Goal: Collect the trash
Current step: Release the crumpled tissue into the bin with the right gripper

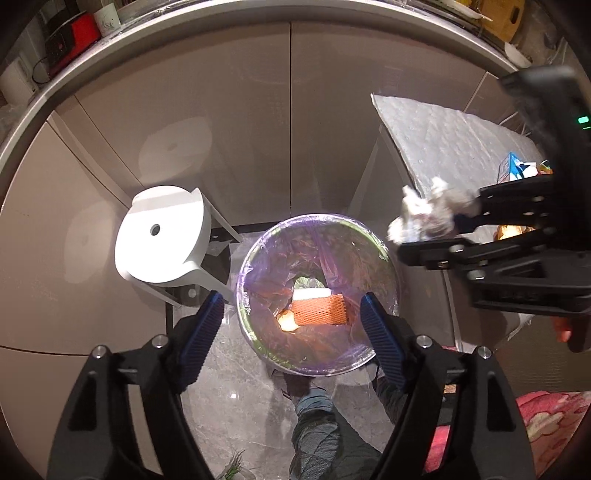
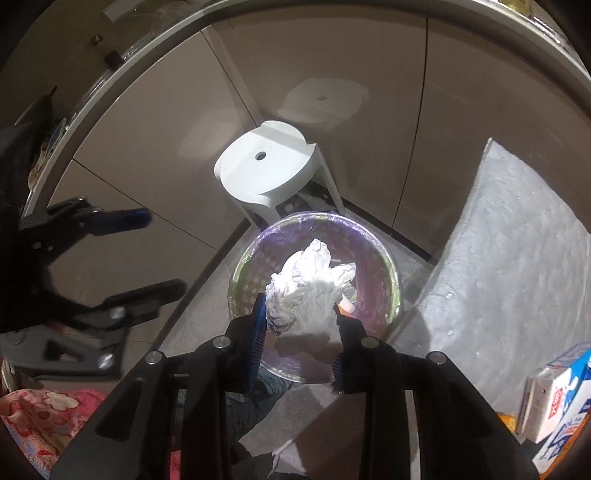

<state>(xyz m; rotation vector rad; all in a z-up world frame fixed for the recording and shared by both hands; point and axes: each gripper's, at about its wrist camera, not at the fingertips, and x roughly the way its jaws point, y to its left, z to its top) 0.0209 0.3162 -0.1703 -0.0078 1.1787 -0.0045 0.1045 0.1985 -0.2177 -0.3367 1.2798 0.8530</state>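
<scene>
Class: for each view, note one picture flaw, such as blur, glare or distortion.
Left wrist view: right tool and its crumpled paper are motion-blurred; counter edge bows from fisheye. Right wrist view: left tool is smeared; paper glares white over the bin.

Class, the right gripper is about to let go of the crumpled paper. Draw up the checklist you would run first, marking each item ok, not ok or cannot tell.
1. Right gripper shut on the crumpled paper: ok.
2. Paper lines up over the bin in the right wrist view: ok.
3. Bin mouth open, purple liner in place: ok.
4. Left gripper open, holding nothing: ok.
5. Left gripper clear of the paper's drop path: cannot tell.
6. Room in the bin above the orange foam net: ok.
</scene>
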